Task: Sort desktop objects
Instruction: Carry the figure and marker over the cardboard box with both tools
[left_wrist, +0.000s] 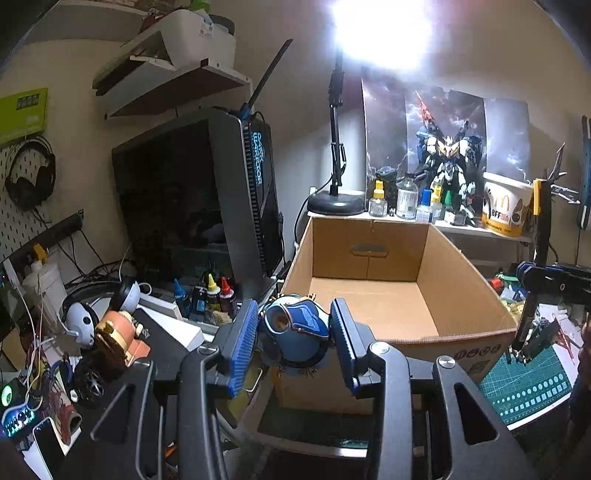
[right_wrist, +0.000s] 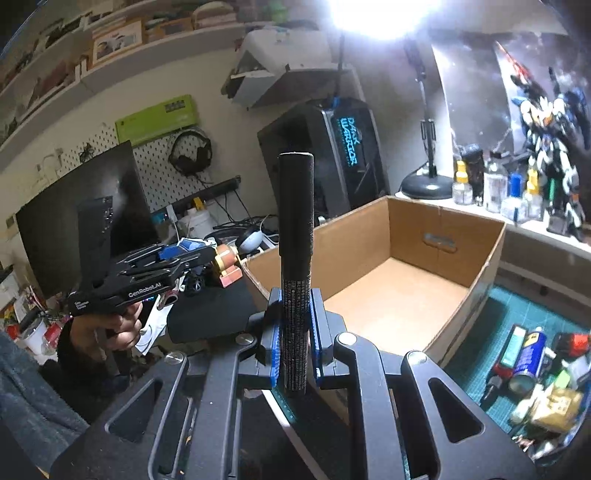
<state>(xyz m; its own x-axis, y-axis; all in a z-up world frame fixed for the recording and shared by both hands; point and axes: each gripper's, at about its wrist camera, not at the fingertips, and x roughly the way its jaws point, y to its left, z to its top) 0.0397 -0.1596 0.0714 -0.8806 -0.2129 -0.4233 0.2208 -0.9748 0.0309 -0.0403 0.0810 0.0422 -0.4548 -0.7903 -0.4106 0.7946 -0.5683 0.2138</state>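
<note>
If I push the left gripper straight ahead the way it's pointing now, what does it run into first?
Probably nothing at first: the left gripper, shut on the blue figure piece, points over the near rim of the cardboard box. Its line runs across the open box interior toward the far wall with the handle cutout. Depth is uncertain.

The table (right_wrist: 207, 317) is dark at the lower left of the right wrist view, with a green cutting mat (right_wrist: 517, 317) covering it at the lower right. An open cardboard box (right_wrist: 487, 273) stands on it at centre, its bottom bare. On the mat at the far lower right lies a jumble of cans and small items (right_wrist: 532, 362). Left of the box sit an orange-brown figure (left_wrist: 118, 339), a small black wheel (left_wrist: 90, 382), a white headset (left_wrist: 83, 321) and ink bottles (left_wrist: 207, 295).
</note>
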